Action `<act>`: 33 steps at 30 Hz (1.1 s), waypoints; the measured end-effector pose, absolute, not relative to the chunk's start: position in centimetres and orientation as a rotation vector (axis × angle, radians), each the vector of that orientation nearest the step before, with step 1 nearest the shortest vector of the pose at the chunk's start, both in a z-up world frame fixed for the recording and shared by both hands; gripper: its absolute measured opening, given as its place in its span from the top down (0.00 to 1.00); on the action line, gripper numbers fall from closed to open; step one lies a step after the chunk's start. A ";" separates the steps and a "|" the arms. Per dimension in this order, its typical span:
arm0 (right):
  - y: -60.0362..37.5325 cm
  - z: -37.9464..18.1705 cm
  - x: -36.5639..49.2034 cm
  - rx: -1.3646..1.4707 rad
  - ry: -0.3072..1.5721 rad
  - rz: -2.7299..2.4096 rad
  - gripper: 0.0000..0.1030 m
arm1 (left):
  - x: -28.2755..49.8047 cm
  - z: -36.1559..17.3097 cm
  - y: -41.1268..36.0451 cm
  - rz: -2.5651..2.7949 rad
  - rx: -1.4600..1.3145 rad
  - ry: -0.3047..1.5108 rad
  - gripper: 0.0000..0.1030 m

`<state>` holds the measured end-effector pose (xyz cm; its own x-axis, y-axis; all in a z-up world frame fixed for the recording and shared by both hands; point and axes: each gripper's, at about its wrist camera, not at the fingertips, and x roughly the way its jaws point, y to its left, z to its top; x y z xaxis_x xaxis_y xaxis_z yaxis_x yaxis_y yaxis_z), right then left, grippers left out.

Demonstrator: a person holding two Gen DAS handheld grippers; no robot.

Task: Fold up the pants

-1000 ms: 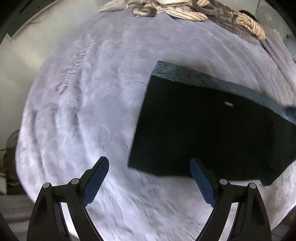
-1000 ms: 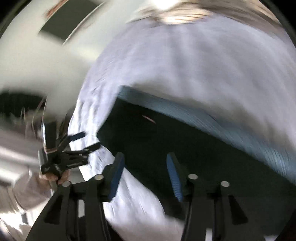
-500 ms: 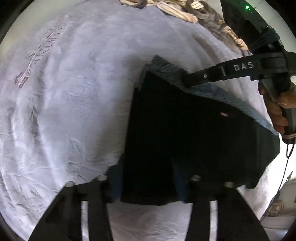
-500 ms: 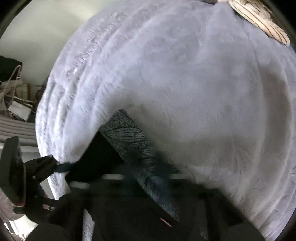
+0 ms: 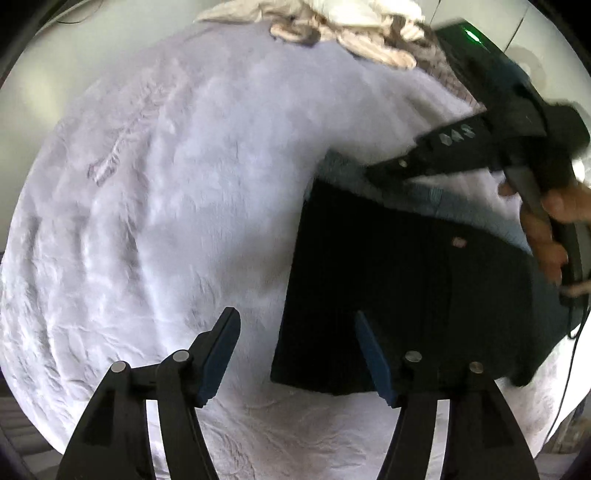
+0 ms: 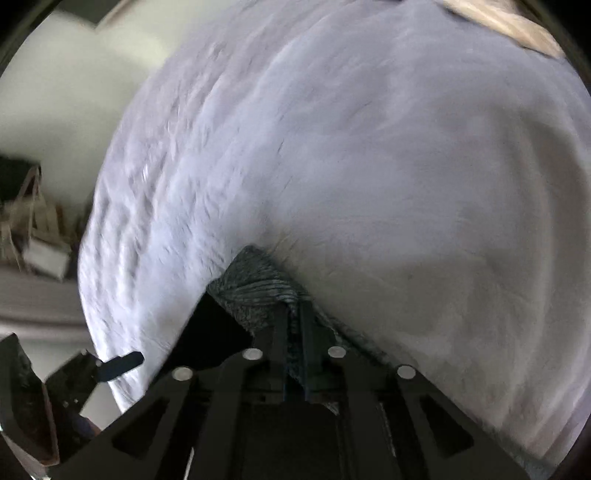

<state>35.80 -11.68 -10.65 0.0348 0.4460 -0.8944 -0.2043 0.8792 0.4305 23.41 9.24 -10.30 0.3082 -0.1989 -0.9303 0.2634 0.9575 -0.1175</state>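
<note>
The dark pants (image 5: 406, 288) lie folded on a pale lilac bedspread (image 5: 184, 184), with a blue-grey ribbed waistband along their far edge (image 5: 443, 199). My left gripper (image 5: 295, 354) is open and empty, hovering just above the pants' near left corner. My right gripper (image 6: 293, 325) is shut on the waistband (image 6: 255, 291) at the far corner of the pants. In the left wrist view the right gripper (image 5: 373, 173) reaches in from the right, held by a hand. In the right wrist view the left gripper (image 6: 118, 363) shows at the lower left.
A heap of striped and cream clothes (image 5: 351, 33) lies at the far edge of the bed. The bedspread (image 6: 369, 147) spreads wide beyond the pants. A bag and clutter (image 6: 33, 229) stand on the floor left of the bed.
My left gripper has lifted off the pants' near edge and opened wider. My right gripper has shut on the waistband at the far corner.
</note>
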 end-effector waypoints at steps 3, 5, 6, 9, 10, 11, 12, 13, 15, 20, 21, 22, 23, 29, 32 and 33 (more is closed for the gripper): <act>-14.2 -8.2 34.4 0.245 1.409 0.470 0.87 | 25.1 -8.9 7.8 -0.317 0.065 1.190 0.36; -16.0 -7.1 32.8 0.279 1.394 0.443 0.87 | 27.3 -9.0 6.3 -0.317 0.062 1.183 0.36; -16.7 -7.2 32.1 0.301 1.400 0.427 0.87 | 28.1 -9.3 5.3 -0.312 0.059 1.183 0.36; -18.3 -9.6 30.3 0.321 1.453 0.354 0.87 | 31.6 -12.0 2.1 -0.248 0.075 1.198 0.36; -19.0 -10.7 29.9 0.323 1.454 0.308 0.88 | 32.4 -12.6 2.1 -0.226 0.084 1.208 0.36; -19.2 -11.2 29.8 0.356 1.439 0.291 0.88 | 33.5 -13.9 1.7 -0.198 0.075 1.242 0.33; -20.1 -11.3 29.8 0.392 1.419 0.261 0.88 | 33.2 -13.6 2.0 -0.186 0.054 1.258 0.26; -21.4 -11.5 29.7 0.394 1.409 0.163 0.87 | 33.6 -13.8 2.4 -0.174 0.025 1.267 0.25; -23.5 -11.4 29.4 0.420 1.403 0.078 0.87 | 33.6 -13.3 2.8 -0.189 0.013 1.272 0.25; -28.1 -8.2 25.6 0.412 1.366 0.043 0.39 | 30.5 -10.8 2.6 -0.200 0.171 1.233 0.25; -28.8 -7.5 24.5 0.407 1.362 0.039 0.39 | 29.9 -10.5 2.4 -0.217 0.175 1.235 0.25; -29.3 -7.1 23.8 0.413 1.362 0.037 0.39 | 29.3 -10.1 2.4 -0.228 0.177 1.239 0.25; -30.0 -6.7 22.0 0.439 1.368 0.031 0.38 | 28.2 -9.7 2.1 -0.245 0.182 1.248 0.25; -31.8 -6.5 14.4 0.602 1.420 -0.010 0.32 | 22.3 -8.5 -1.5 -0.328 0.233 1.329 0.25; -31.9 -6.5 10.6 0.681 1.431 -0.036 0.29 | 19.9 -7.8 -3.1 -0.355 0.274 1.359 0.25; -32.0 -6.4 9.5 0.703 1.430 -0.047 0.29 | 19.1 -7.7 -3.5 -0.362 0.285 1.363 0.25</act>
